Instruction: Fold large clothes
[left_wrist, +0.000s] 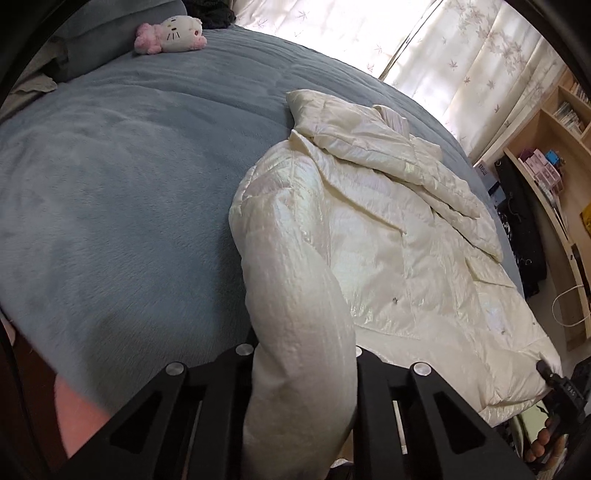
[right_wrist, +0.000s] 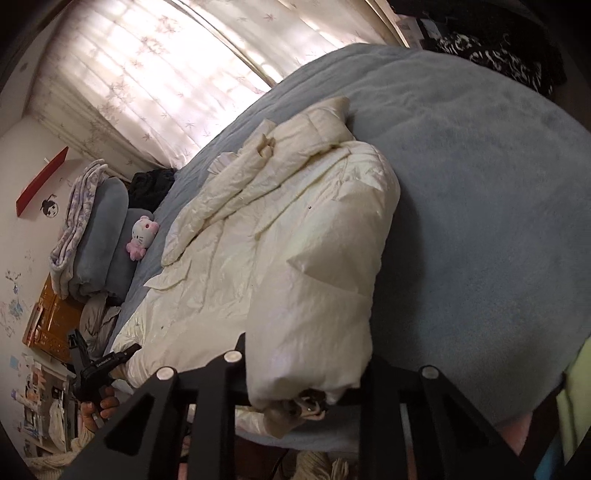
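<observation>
A cream puffy jacket (left_wrist: 399, 236) lies on the blue-grey bedcover (left_wrist: 110, 184), its collar toward the curtains. In the left wrist view my left gripper (left_wrist: 306, 350) is shut on a padded sleeve-like fold of the jacket, which rises between the black fingers. My right gripper (left_wrist: 557, 384) shows at the jacket's lower right corner, held by a hand. In the right wrist view my right gripper (right_wrist: 306, 354) is shut on a bulky fold of the jacket (right_wrist: 280, 229). My left gripper (right_wrist: 110, 363) is at the hem on the left. The pads themselves are hidden by fabric.
A pink and white plush cat (left_wrist: 170, 33) lies near stacked pillows and blankets (right_wrist: 92, 236) at the bed's head. Wooden shelves (left_wrist: 554, 147) stand beside the bed, and light curtains (right_wrist: 147, 74) hang behind. Dark clothes (right_wrist: 498, 51) are piled past the bedcover (right_wrist: 480, 184).
</observation>
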